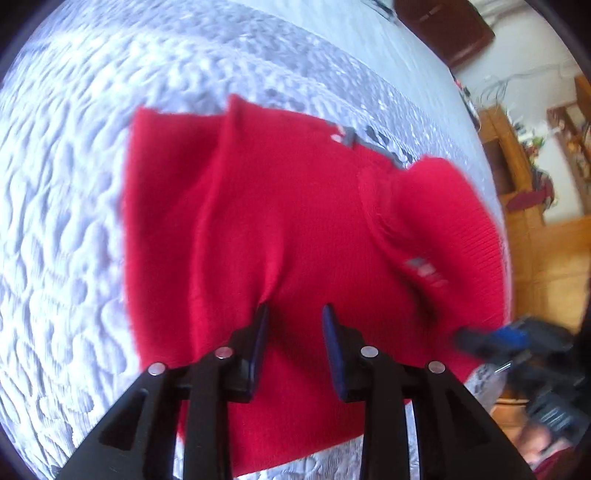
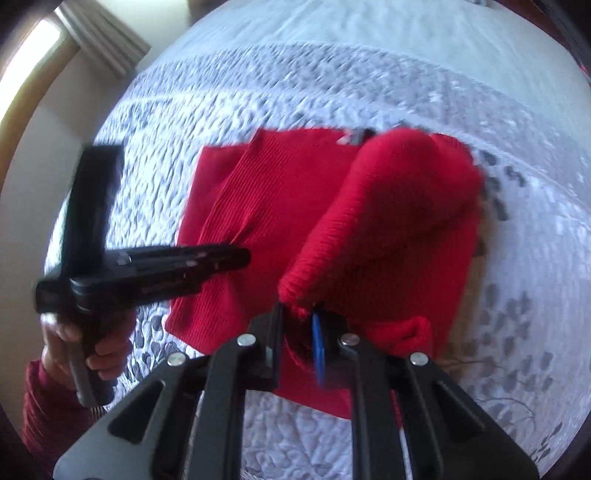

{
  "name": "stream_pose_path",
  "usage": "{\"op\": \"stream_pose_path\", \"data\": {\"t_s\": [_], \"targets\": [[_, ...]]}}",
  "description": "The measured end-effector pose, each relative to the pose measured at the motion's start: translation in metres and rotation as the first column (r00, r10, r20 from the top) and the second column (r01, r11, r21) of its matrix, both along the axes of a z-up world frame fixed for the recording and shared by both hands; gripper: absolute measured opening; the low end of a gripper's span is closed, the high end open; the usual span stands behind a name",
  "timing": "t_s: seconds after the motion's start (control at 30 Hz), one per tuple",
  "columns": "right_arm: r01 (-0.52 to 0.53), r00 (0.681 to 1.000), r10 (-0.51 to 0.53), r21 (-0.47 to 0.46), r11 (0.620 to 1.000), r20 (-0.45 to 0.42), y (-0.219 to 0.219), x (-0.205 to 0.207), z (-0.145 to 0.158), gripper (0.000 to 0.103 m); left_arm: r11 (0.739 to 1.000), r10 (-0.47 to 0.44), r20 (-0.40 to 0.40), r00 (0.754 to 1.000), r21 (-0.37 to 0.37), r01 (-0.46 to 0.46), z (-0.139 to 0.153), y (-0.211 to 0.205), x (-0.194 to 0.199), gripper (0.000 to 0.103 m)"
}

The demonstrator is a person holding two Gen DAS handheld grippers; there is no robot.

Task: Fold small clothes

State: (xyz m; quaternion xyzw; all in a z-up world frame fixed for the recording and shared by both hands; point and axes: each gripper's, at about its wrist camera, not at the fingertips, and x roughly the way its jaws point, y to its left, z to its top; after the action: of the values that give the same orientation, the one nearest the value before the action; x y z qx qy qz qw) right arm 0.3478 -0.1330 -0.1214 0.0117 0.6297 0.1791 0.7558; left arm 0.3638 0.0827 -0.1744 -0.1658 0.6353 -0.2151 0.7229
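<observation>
A small red knitted sweater point(image 1: 280, 221) lies on a white quilted bedspread point(image 1: 62, 221). My left gripper point(image 1: 295, 314) is open, its fingers just above the middle of the sweater, holding nothing. In the right wrist view my right gripper point(image 2: 299, 314) is shut on the ribbed edge of a red sleeve point(image 2: 388, 221) and holds that part lifted over the sweater body point(image 2: 266, 192). The left gripper point(image 2: 236, 256) also shows there, reaching in from the left onto the sweater. The right gripper point(image 1: 480, 338) shows blurred at the sweater's right edge in the left wrist view.
The bedspread point(image 2: 498, 295) has a grey patterned band across it. A wooden floor point(image 1: 546, 266) and wooden furniture point(image 1: 506, 147) lie beyond the bed's right edge. A curtain and window point(image 2: 92, 33) stand at the far left.
</observation>
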Motion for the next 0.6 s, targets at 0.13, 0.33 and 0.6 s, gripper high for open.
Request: {"op": "stream_pose_path", "data": {"t_s": [0.13,0.33,0.6], "targets": [[-0.075,0.994,0.073,-0.022,0.997,-0.083,0.027,-0.007,-0.035,0.021,0.999,0.024,-0.028,0.999,-0.025,-0.025,-0.008,0.013,-0.005,0.030],[-0.055,0.997,0.067,0.218,0.974,-0.049,-0.011,-0.023,0.001,0.035,1.000,0.026,-0.026,0.999,-0.016,-0.027,-0.002,0.016,-0.009,0.030],[-0.144,0.989,0.141,0.077,0.987,0.047,-0.056,-0.051,0.009,0.075,0.999,0.046,0.011,0.999,0.002,-0.046,0.023,0.015,-0.012,0.041]]}}
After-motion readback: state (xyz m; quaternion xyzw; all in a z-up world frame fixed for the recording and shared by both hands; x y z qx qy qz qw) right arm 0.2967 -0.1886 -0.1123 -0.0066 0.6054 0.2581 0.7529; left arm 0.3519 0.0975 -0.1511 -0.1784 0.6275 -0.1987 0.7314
